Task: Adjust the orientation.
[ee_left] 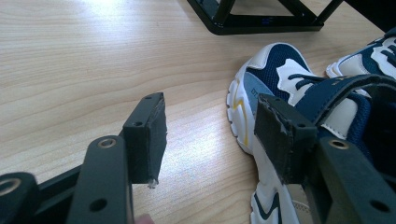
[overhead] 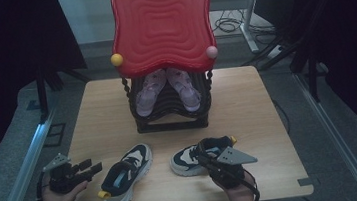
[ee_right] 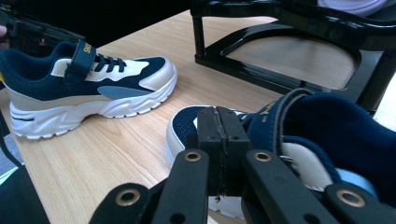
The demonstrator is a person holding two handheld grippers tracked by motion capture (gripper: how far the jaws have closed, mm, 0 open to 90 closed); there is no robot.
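A light wooden bench (overhead: 246, 98) is carrying everything here, and at its far side a black tiered shoe rack (overhead: 170, 114) is standing under a glossy red wavy-moulded plastic top (overhead: 160, 22) with a yellow knob and a pink knob at its front corners. A pair of pale pink children's shoes (overhead: 165, 89) is already sitting on an upper tier of that rack, toes pointing toward the person, so that part of the tidying is looking done. Two navy, white and grey children's sneakers are still lying on the bench in front of the rack, well apart from it: the left sneaker (overhead: 124, 179) is resting on its sole near the front edge, untouched, and the right sneaker (overhead: 195, 156) is lying just beside the right tongs (overhead: 207, 157). Those right tongs are standing fully closed, pads pressed together at the sneaker's collar; whether any fabric is being pinched between them I cannot tell. The left tongs (overhead: 93, 169) are hanging wide and empty, just beside the left sneaker. Judging by this, both sneakers are still waiting to go onto the rack.
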